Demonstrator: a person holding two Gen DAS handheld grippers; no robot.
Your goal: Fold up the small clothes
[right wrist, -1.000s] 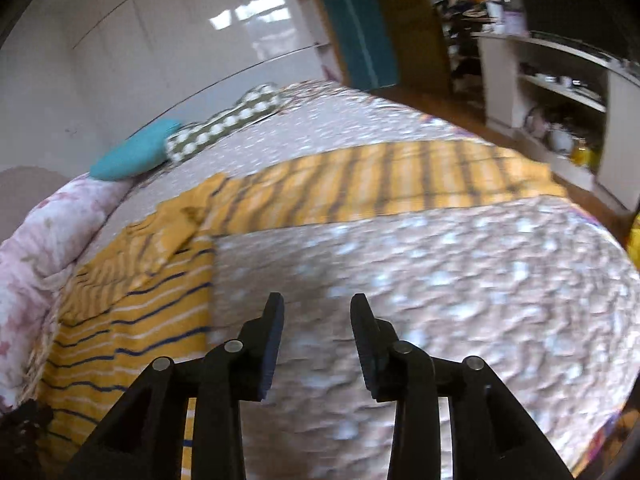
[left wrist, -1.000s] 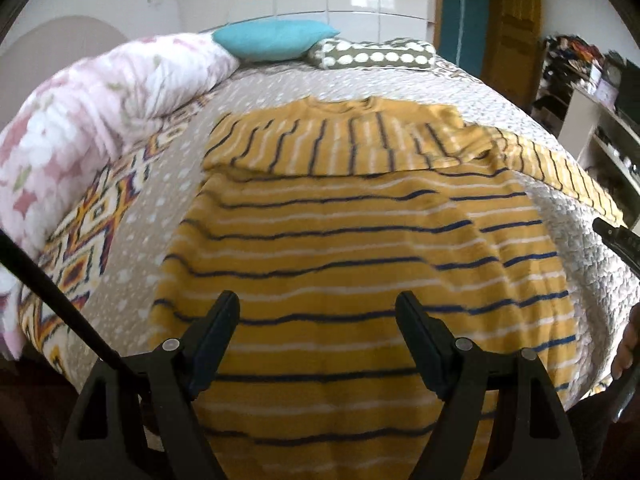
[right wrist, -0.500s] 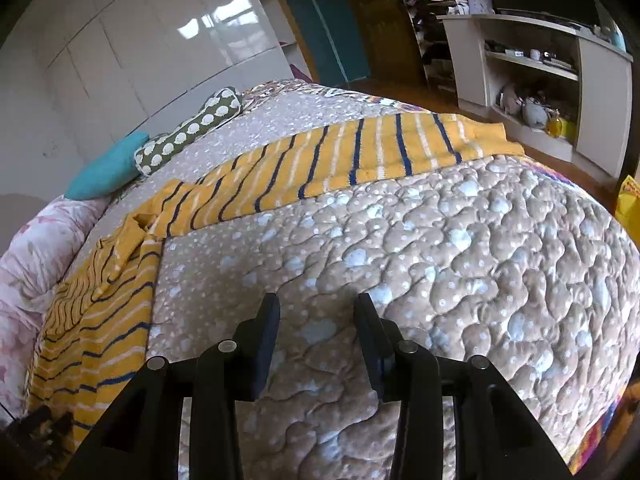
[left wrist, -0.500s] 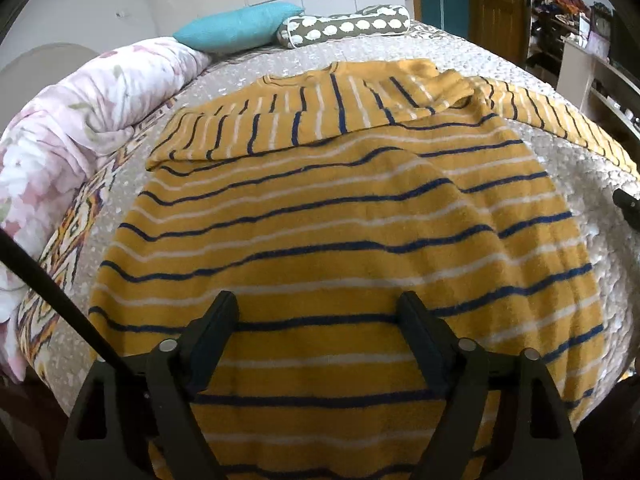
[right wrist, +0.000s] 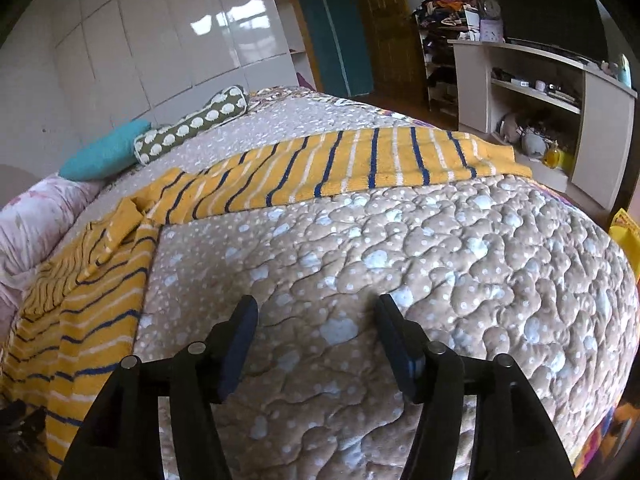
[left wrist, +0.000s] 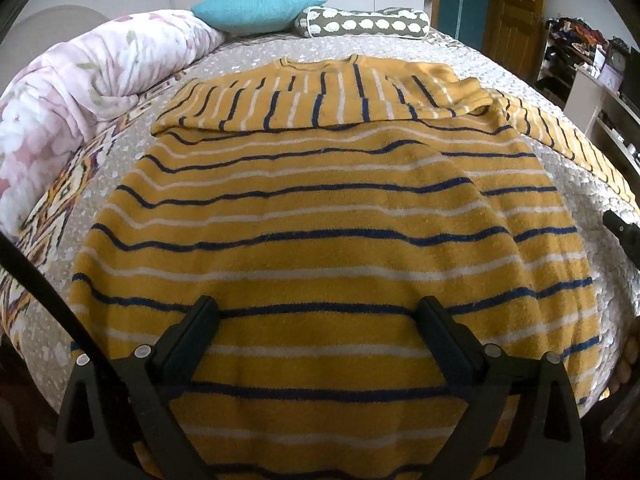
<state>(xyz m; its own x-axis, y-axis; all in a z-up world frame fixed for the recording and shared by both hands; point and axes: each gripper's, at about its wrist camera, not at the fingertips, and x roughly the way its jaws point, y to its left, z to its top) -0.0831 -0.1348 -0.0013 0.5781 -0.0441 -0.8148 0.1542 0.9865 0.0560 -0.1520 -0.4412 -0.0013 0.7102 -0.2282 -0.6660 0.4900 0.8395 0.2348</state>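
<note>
A mustard-yellow sweater [left wrist: 320, 208] with navy and white stripes lies flat on the bed, its left sleeve folded across the chest near the collar. Its right sleeve [right wrist: 360, 168] stretches out over the quilt toward the bed's right edge. My left gripper [left wrist: 316, 312] is open and empty, just above the sweater's lower body. My right gripper [right wrist: 316, 312] is open and empty, above the bare quilt to the right of the sweater's body [right wrist: 88, 312], short of the sleeve.
The bed has a beige dotted quilt [right wrist: 440, 264]. A pink floral duvet [left wrist: 80, 92] is bunched at the left. A teal pillow [left wrist: 256, 10] and a dotted bolster [left wrist: 360, 26] lie at the head. A shelf unit [right wrist: 540, 100] stands right of the bed.
My right gripper's jaws have opened wide and it has swung toward the outstretched sleeve. My left gripper has moved in closer over the sweater's body, still open.
</note>
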